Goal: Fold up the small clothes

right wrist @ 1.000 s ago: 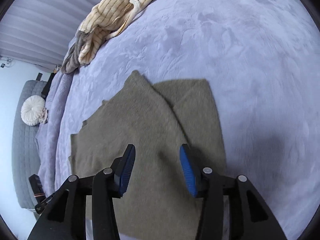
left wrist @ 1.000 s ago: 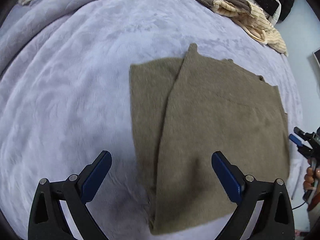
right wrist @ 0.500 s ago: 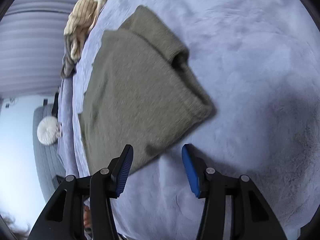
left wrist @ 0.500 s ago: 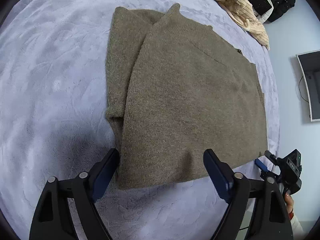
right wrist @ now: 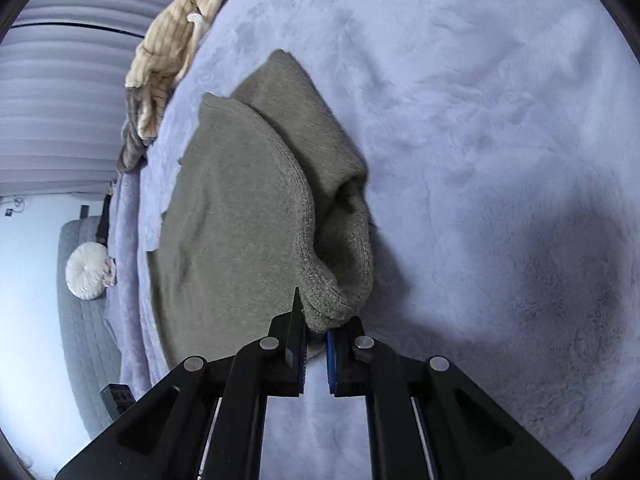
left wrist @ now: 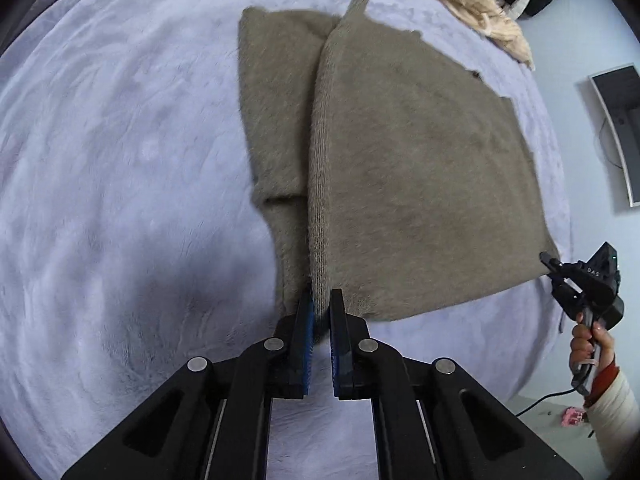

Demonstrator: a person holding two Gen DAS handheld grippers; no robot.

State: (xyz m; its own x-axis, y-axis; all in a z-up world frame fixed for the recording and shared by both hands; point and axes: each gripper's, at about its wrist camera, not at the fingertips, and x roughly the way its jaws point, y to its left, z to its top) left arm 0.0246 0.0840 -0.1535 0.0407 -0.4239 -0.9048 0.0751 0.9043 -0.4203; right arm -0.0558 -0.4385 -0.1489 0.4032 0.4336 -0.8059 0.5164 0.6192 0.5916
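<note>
Olive knit sweater [left wrist: 420, 168]: left gripper [left wrist: 320, 308] and right gripper [right wrist: 316, 328] just clamped its corners; no legible writing.

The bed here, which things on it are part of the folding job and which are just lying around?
In the job:
olive sweater
left gripper, shut on its near corner
right gripper, shut on the other corner

Lying about:
cream knit
round cushion

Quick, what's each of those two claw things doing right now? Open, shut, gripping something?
Left gripper: just closed, pinching the near corner of the sweater.
Right gripper: just closed, pinching the sweater's other near corner.
</note>
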